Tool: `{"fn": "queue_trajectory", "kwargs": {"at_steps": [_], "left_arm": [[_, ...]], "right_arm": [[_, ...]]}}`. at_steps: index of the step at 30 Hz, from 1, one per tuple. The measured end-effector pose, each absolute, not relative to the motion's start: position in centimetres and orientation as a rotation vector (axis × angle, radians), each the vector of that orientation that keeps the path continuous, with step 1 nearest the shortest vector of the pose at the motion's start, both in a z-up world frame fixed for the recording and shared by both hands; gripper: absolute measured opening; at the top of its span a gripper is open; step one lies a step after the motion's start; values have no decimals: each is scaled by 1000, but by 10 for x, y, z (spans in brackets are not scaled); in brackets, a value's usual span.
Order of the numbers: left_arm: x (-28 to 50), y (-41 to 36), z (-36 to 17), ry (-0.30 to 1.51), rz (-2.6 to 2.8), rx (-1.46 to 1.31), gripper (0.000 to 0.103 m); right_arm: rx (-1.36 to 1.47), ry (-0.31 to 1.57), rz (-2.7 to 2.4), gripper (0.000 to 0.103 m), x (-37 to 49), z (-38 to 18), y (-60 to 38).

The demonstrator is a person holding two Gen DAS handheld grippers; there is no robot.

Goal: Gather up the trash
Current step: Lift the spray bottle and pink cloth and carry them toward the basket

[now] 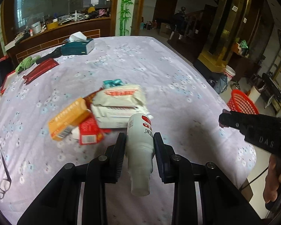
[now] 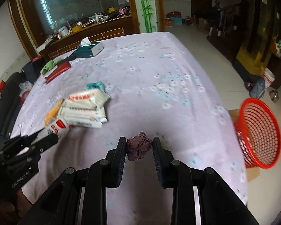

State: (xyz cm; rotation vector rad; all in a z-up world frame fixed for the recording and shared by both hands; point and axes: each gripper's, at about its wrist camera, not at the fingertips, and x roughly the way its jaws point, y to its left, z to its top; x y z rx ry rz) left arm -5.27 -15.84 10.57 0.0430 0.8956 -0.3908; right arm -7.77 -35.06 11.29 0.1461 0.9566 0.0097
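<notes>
I count one white bottle (image 1: 140, 146) between my left fingers (image 1: 120, 155) and one crumpled purple wad (image 2: 139, 145) between my right fingers (image 2: 158, 161). On the surface (image 1: 159, 65): two white wipe packs (image 1: 119, 101), one orange box (image 1: 69, 119), one red packet (image 1: 90, 131), one teal wrapper (image 1: 113, 83), one tissue box (image 1: 77, 46), one pair of glasses (image 1: 1, 183). One red basket (image 2: 260, 133) stands beside it.

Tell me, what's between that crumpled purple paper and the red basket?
Only bare flowered tablecloth, as the right wrist view shows. The crumpled purple paper sits between the right hand-held gripper's fingers; the red basket stands past the table edge.
</notes>
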Motion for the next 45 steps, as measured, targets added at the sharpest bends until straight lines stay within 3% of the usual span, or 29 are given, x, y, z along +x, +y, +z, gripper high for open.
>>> {"fn": "queue_trajectory", "kwargs": {"at_steps": [19,45], "left_arm": [[-81,-239,134,832,-520,132,29],[-80,-306,142,820,-626,208,29]], "right_arm": [[142,872,-97,30,-141,137,-401],[228,840,-189,30,-158,143,-458]]}}
